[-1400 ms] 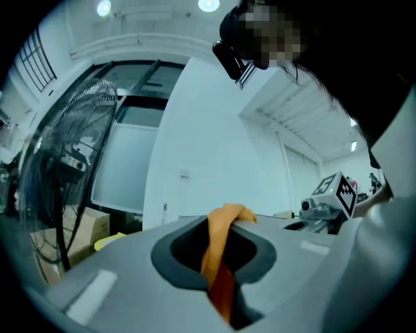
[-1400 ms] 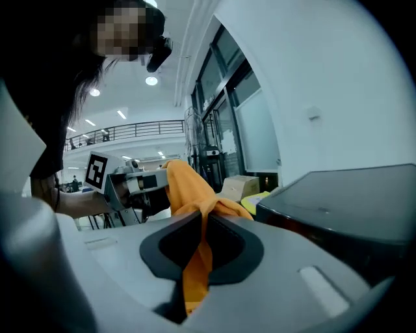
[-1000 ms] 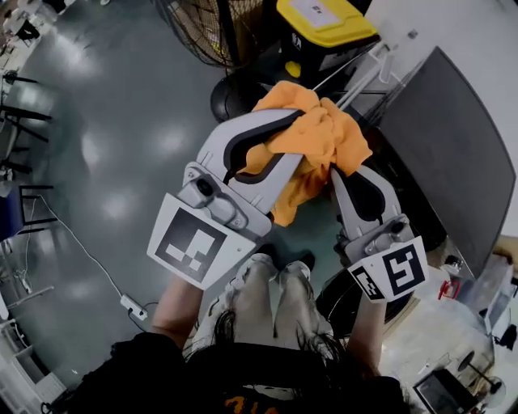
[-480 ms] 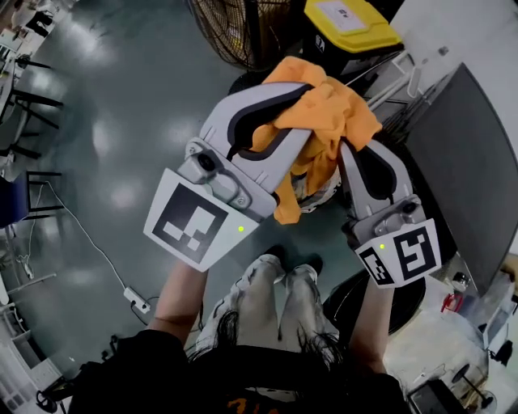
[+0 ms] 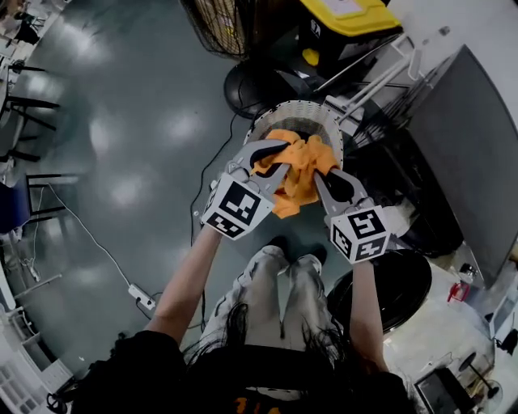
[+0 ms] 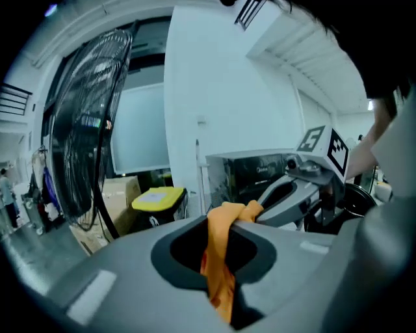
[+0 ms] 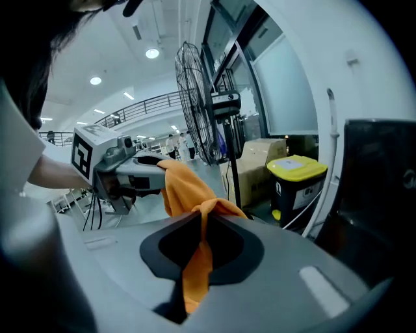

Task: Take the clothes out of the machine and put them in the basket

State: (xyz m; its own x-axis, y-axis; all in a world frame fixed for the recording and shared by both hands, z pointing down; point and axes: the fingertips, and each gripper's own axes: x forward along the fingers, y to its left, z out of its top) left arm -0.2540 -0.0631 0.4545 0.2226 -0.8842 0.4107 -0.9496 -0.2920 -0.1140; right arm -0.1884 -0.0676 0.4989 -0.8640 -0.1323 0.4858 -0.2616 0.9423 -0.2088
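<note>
Above basket (image 5: 300,107) — cloth (image 5: 299,162), pinched left by left gripper (image 5: 270,157), right by right gripper (image 5: 322,173); fan (image 5: 214,28), bin (image 5: 350,19) behind.

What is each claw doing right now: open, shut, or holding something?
Left claw: closed on the crumpled orange cloth garment.
Right claw: closed on the same garment.

Left gripper (image 5: 273,154) and right gripper (image 5: 322,173): pale grey moulded shells with black-lined cut-outs along the jaws. Left cube (image 5: 236,208) and right cube (image 5: 361,234): white faces printed with black square marker patterns. Person: dark top (image 5: 243,380) with orange print, forearms bare, light grey trousers (image 5: 279,295), dark shoes (image 5: 281,242).
</note>
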